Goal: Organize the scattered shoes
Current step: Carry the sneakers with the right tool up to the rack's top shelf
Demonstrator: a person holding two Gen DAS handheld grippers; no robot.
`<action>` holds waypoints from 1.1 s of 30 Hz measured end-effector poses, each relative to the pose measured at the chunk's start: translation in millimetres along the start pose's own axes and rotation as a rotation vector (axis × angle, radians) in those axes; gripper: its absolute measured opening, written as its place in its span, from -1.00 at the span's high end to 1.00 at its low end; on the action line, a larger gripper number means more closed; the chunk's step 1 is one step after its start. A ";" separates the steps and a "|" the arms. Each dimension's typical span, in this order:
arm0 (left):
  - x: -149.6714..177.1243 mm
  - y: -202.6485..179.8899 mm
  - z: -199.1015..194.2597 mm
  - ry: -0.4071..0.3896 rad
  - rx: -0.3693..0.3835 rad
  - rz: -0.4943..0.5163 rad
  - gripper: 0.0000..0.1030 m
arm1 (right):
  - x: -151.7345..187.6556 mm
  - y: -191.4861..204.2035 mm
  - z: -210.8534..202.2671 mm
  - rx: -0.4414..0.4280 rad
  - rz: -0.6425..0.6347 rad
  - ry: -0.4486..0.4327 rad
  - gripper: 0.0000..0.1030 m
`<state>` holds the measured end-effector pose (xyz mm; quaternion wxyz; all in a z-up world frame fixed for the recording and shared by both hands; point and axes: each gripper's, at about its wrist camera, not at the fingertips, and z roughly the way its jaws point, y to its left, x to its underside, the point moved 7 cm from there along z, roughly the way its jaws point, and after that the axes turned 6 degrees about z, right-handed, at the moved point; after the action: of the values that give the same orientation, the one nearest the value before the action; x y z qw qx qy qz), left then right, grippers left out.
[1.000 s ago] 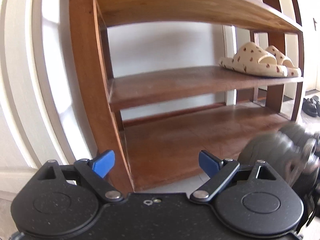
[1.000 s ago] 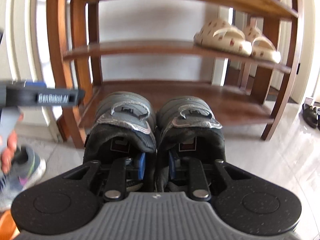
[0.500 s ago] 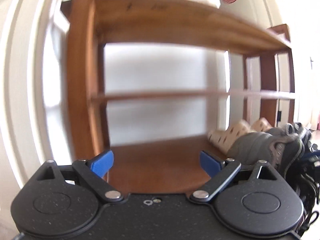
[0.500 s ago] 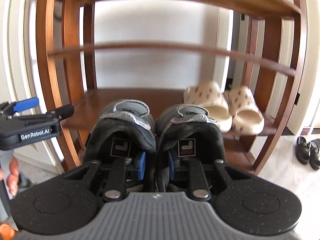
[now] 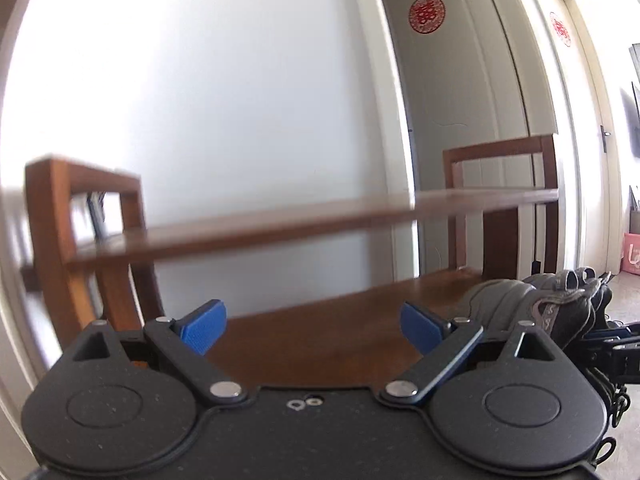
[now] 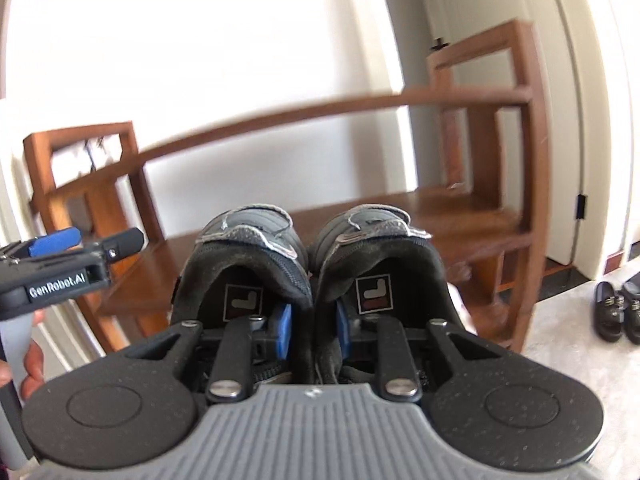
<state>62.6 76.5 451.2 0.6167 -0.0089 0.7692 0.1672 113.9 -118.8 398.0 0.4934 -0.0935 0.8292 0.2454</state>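
Clamped together between the right gripper's (image 6: 311,330) blue pads are the inner collar walls of a pair of dark grey sneakers (image 6: 308,264), one pad tucked inside each shoe, so both hang from the jaws side by side with their toes pointing away. Beyond the toes runs a wooden shelf (image 6: 440,204) of the shoe rack (image 6: 532,184); the sneakers are in front of it and above its board, and whether they touch it cannot be told. A thinner upper rail of the rack crosses above them.

Off to the left of these jaws is the left gripper (image 6: 86,242), its handle held in a person's hand (image 6: 30,364). Its jaws stand wide apart with nothing between them; in its own view the blue pads (image 5: 202,326) frame the bare shelf board (image 5: 320,332), with the sneakers just right of them.

Far right on the pale floor (image 6: 580,360) sit two black sandals (image 6: 618,314).
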 end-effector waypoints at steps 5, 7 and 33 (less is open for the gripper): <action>-86.5 -4.8 9.6 0.041 0.000 0.032 -0.85 | -80.9 -5.0 -32.3 0.051 0.008 0.007 0.49; -122.4 -7.0 21.8 0.079 0.000 0.033 -0.85 | -117.3 -5.3 -40.4 0.044 0.011 0.019 0.49; -278.1 21.6 142.8 0.157 0.004 -0.004 -0.85 | -336.0 -21.2 78.6 0.098 -0.008 0.100 0.49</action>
<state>259.5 81.7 695.1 0.5547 -0.0220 0.8156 0.1632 349.5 -127.1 650.8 0.4563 -0.0844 0.8635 0.1974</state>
